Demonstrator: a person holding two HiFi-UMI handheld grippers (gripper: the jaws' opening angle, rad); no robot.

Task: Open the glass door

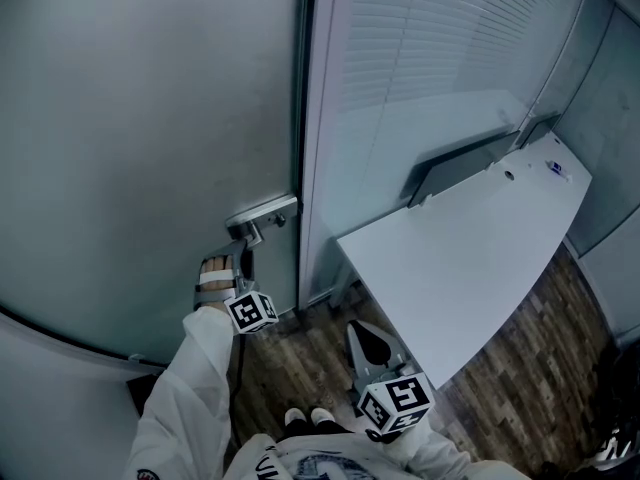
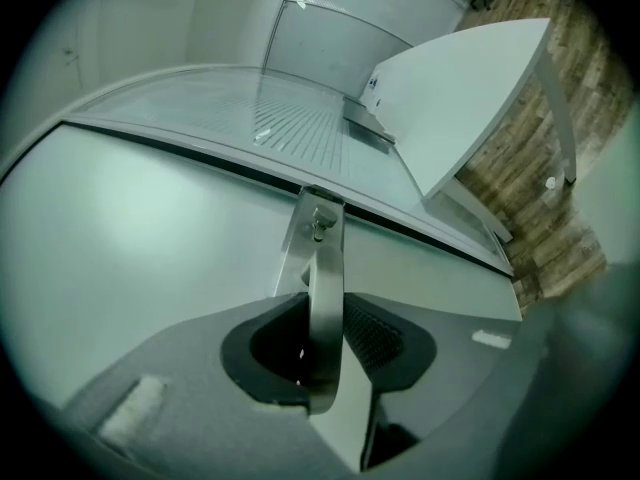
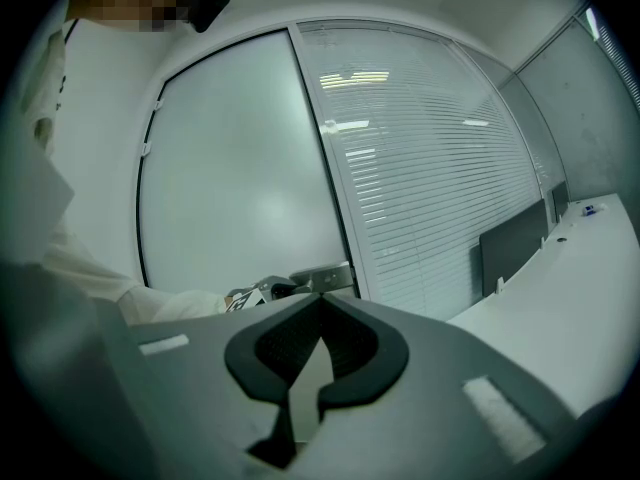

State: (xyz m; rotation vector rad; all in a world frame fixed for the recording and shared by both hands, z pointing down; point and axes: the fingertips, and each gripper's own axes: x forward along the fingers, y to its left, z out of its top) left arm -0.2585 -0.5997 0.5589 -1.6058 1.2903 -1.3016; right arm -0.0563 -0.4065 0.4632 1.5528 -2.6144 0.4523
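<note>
Left gripper [image 1: 243, 255] fingers clamped on the lever handle [image 2: 325, 268] of the glass door [image 1: 150, 118], lever lying between both fingers, right gripper [image 3: 320, 303] fingers together, empty, beside the white surface [image 1: 470, 258].

- Head view looks steeply down from above onto the glass door [image 1: 150, 118], the door handle [image 1: 262, 213] and the tabletop [image 1: 470, 258].
- Left gripper view looks along the left tongs [image 2: 325, 333], very close to the door handle.
- Right gripper view looks over the right tongs [image 3: 318, 300] from further back, sharing glass door, door handle and tabletop edge.

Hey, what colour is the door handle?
The door handle is silver, brushed metal. It shows best in the left gripper view.
</note>
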